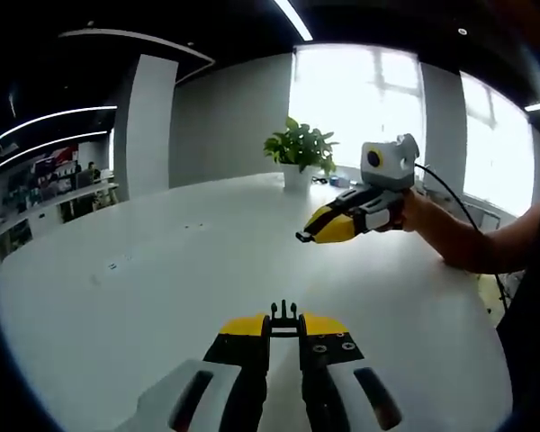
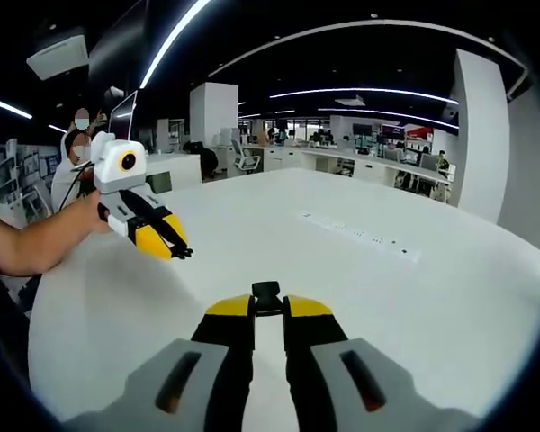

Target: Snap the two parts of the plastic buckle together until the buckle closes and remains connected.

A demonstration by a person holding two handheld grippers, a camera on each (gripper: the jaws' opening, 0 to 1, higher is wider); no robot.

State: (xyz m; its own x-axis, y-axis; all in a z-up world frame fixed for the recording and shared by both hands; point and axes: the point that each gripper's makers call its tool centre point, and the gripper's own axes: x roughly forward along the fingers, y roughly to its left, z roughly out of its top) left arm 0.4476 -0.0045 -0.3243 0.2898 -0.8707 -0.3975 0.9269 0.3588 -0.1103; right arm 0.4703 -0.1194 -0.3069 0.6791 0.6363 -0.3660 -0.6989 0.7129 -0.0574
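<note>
Above a wide white table (image 1: 144, 297), both grippers are held up in the air, each clamped on one half of a black plastic buckle.

Left gripper view: along the far left, dim office desks (image 1: 45, 193) sit under ceiling light strips. A grey pillar (image 1: 148, 121) stands behind the table. At bottom centre the left gripper (image 1: 284, 322) reaches forward, its yellow-tipped jaws nearly together and pinching the pronged half (image 1: 284, 315), whose prongs point away from the camera. Far beyond it, a potted plant (image 1: 299, 148) stands at the table's far edge before bright windows (image 1: 387, 99). On the right, a hand (image 1: 418, 214) holds the right gripper (image 1: 302, 237), its tip pointing left; something small and dark shows at that tip, too small to make out.

Right gripper view: on the left, a forearm (image 2: 36, 238) reaches in with the left gripper (image 2: 184, 253), which points down and right, the dark pronged half just visible at its tip. At bottom centre the right gripper (image 2: 268, 304) has its jaws close together, gripping the socket half (image 2: 266, 295). Far right, small marks (image 2: 360, 236) dot the tabletop.

Both halves are well apart, not joined, above the table.
</note>
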